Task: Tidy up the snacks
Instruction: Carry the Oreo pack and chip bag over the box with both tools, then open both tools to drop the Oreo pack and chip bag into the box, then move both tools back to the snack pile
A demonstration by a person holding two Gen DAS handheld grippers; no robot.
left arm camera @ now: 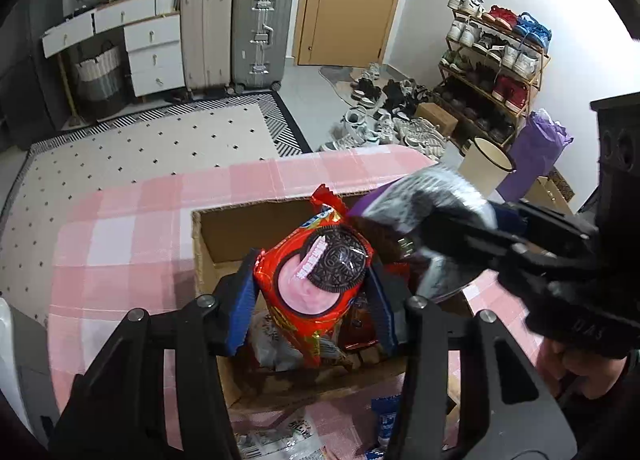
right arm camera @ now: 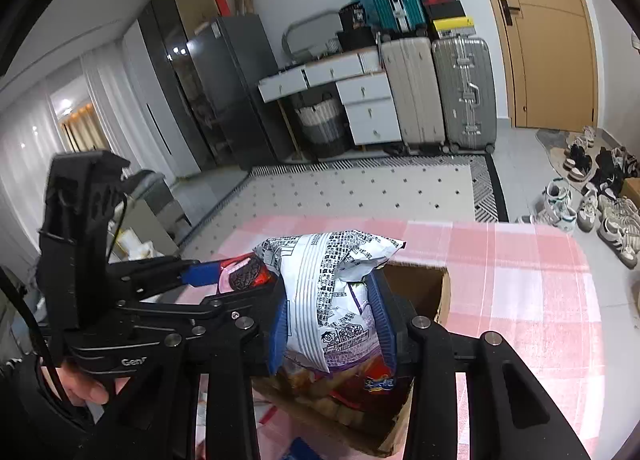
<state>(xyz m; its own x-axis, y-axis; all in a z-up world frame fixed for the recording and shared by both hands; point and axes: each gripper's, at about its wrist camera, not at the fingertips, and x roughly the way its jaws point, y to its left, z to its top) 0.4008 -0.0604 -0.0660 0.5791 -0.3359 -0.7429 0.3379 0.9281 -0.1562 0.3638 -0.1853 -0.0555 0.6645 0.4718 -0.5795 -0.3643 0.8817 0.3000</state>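
- Pink checked tablecloth (left arm camera: pixel 132 220) covers the table, with suitcases (left arm camera: pixel 236 32) and a shoe rack (left arm camera: pixel 492 60) behind.
- An open cardboard box (left arm camera: pixel 208 236) sits on the cloth, already holding several packets (their labels are too crowded to read).
- Left gripper (left arm camera: pixel 312 284) clamps a red Oreo pack (left arm camera: pixel 316 280) upright over the box.
- Right gripper (right arm camera: pixel 332 320) pinches a white-and-purple crisp bag (right arm camera: pixel 336 288) above the box's near side, just beside the Oreo pack.
- Step in hand, as I judge it: loading both snacks into the box.
- Next move likely calls for lowering each packet into free space, one after the other so the tools don't collide, then releasing.
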